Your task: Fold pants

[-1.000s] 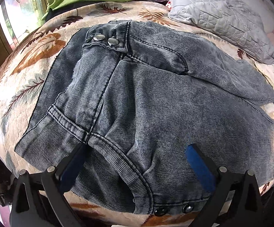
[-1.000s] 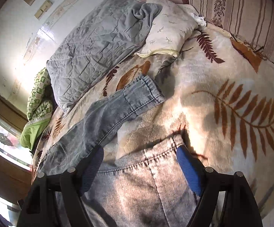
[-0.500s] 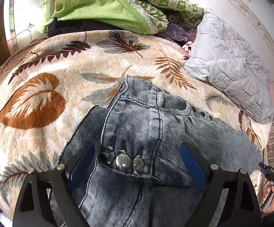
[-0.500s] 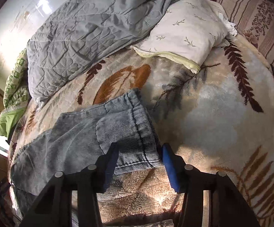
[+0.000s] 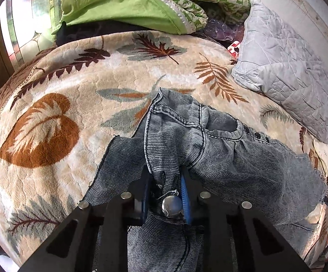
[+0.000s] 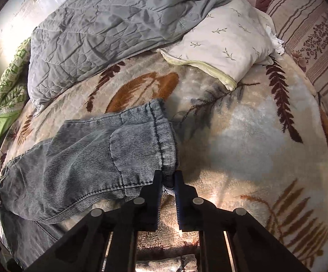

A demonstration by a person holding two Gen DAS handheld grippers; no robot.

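Grey-blue corduroy pants (image 5: 232,158) lie crumpled on a leaf-patterned bed cover (image 5: 50,124). In the left wrist view my left gripper (image 5: 166,173) has its jaws closing on the bunched waistband, with the metal button (image 5: 171,206) just behind the pads and cloth pinched between them. In the right wrist view one pant leg (image 6: 95,154) stretches away to the left. My right gripper (image 6: 168,174) is shut on the near corner of its ribbed hem (image 6: 164,133).
A grey quilted blanket (image 6: 107,34) and a white pillow (image 6: 220,45) lie at the far side of the bed. Green bedding (image 5: 118,4) is piled by the window (image 5: 27,29). A striped cushion (image 6: 311,34) stands at the right.
Both grippers travelled across the pants and closed: the left from the seat to the buttoned waistband, the right from the lower leg to the other leg's hem, each now pinching cloth.
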